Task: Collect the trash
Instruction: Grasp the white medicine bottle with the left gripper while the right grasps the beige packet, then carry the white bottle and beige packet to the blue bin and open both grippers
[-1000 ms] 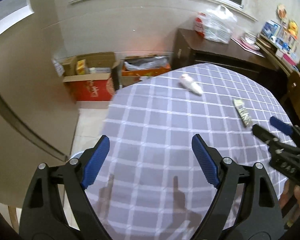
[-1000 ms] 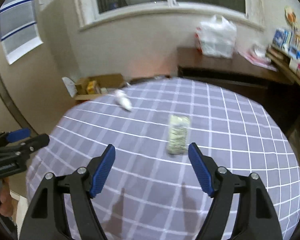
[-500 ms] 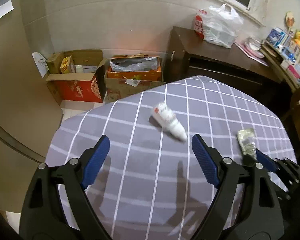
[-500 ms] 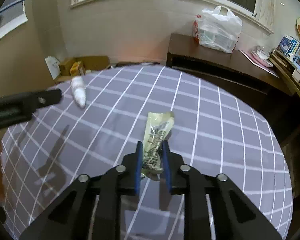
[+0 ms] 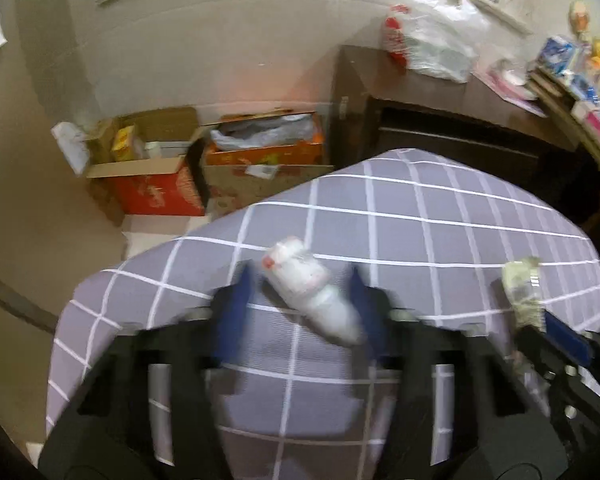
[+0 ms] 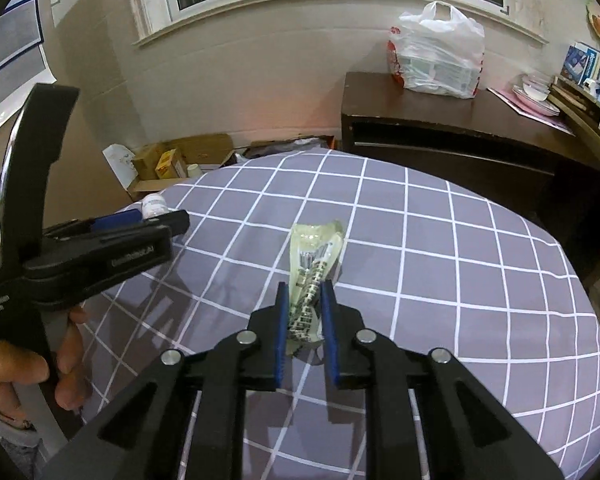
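Right gripper [image 6: 305, 300]: blue pads pinched on the near end of a crumpled wrapper [image 6: 315, 252], whose far end rests on the checked tablecloth [image 6: 460, 248] about mid-table. Left gripper [image 5: 300, 300]: jaws closing, blurred, with a small white bottle [image 5: 312, 292] lying on its side between them near the table's left edge; pad contact with the bottle cannot be told. A hand [image 6: 28, 364] grips the left tool's handle. Beyond the far-left edge, open cardboard boxes [image 5: 152, 176] on the floor. Farther right, a dark cabinet [image 6: 452, 128] carrying a white plastic bag [image 6: 436, 56].
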The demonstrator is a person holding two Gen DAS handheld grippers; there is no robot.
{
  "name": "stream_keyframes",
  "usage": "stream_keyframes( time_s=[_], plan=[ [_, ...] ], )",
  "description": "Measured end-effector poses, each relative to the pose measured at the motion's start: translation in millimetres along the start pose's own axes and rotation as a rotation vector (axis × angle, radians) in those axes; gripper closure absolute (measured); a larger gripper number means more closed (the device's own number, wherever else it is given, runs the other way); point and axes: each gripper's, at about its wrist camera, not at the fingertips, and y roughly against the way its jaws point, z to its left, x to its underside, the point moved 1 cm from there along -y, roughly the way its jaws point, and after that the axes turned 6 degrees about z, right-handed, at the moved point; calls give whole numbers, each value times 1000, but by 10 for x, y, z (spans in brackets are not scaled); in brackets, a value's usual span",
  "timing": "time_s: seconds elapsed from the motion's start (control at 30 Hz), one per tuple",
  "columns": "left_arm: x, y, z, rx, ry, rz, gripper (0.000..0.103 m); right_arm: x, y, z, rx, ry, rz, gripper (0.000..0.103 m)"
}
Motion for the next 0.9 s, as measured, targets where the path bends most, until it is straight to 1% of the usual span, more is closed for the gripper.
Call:
stream_keyframes(
  time_s=[0.03, 0.13, 0.23, 0.37, 0.53, 0.73, 0.9],
  plan=[
    [5, 14, -2, 21, -4, 10, 77, 4, -3, 2, -1, 0, 1, 87],
    [69, 102, 7, 39, -17, 20, 77, 13, 5, 33, -6, 4, 3, 87],
    [174, 257, 19, 50, -44, 9, 78, 32, 41, 128, -20, 18, 9, 87],
    [317, 498, 109, 72, -44, 3, 77, 62, 194, 284, -58, 30, 10, 87],
    [537, 900, 304, 83, -35, -25, 77, 102, 476, 524, -78, 54, -10, 87],
    [815, 1354, 698, 75, -6, -63, 77, 190, 784, 1001, -122, 97, -29, 87],
    [1060, 1685, 1167, 64, 46, -98, 77, 294, 957, 1597, -184, 150, -36, 87]
  ],
)
